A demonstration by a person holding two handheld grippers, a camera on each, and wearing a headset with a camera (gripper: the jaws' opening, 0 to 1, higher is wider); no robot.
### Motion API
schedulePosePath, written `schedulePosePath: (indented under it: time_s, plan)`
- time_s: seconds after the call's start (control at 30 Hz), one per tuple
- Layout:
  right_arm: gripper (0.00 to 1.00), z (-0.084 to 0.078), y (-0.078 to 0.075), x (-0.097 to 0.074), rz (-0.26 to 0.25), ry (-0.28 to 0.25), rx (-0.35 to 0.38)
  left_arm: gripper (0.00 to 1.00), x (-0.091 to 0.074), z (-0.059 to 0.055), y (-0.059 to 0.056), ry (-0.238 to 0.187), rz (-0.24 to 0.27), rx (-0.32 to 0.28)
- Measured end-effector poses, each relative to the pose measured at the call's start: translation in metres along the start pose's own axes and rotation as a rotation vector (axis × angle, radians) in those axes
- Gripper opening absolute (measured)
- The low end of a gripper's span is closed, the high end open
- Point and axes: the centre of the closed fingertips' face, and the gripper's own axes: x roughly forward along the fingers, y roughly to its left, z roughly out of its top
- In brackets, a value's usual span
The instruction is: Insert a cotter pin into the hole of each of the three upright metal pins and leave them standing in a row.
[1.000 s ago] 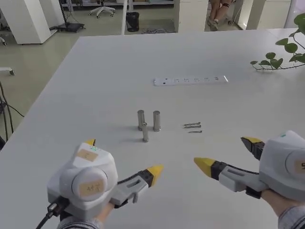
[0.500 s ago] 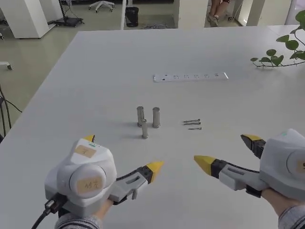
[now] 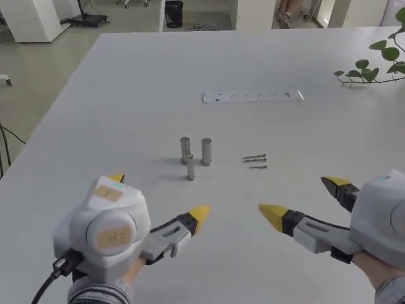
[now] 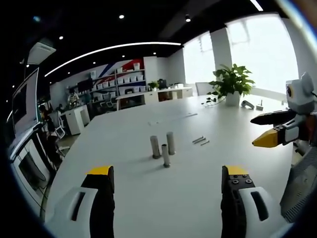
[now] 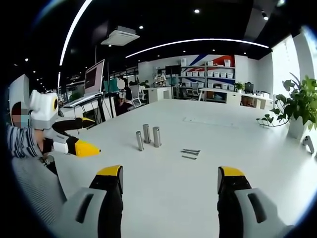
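On the counter (image 3: 126,95), light, stiff cotter pins (image 3: 255,161) likely need a mid-shank pinch; left claw (image 3: 157,195) and right claw (image 3: 304,198) stand apart, empty.

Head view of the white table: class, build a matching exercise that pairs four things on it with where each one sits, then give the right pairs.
Things:
1. metal pins
2. cotter pins
3. power strip
4. plant

Places:
A. at the far right, leaves trailing in
B. lying flat, just right of the upright cluster
C. standing upright in a cluster, near the centre
D. lying flat, farther back than the cluster

Pairs: 1-C; 2-B; 3-D; 4-A
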Motion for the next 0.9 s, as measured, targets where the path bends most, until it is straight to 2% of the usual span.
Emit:
schedulePosePath:
  time_s: [0.2,0.37,0.47,0.63,0.8,0.9]
  plan:
    - [0.75,0.010,-0.003,-0.003,-0.003,0.000,0.012,0.80,0.023,0.008,0.002,-0.004,-0.031,0.034]
    - [0.71,0.013,-0.005,-0.004,0.002,0.012,0.022,0.74,0.043,0.010,0.004,-0.005,-0.052,0.022]
    - [0.71,0.016,-0.006,-0.004,0.008,0.012,0.030,0.66,0.056,0.005,0.007,0.016,-0.062,0.029]
    - [0.68,0.016,-0.007,0.000,0.023,0.024,0.035,0.61,0.079,-0.003,0.013,0.034,-0.064,-0.007]
    - [0.66,0.009,-0.008,0.005,0.036,0.047,0.032,0.54,0.098,-0.010,0.015,0.043,-0.076,-0.005]
    - [0.65,0.004,-0.009,0.008,0.040,0.061,0.040,0.47,0.106,-0.013,0.014,0.045,-0.086,0.006]
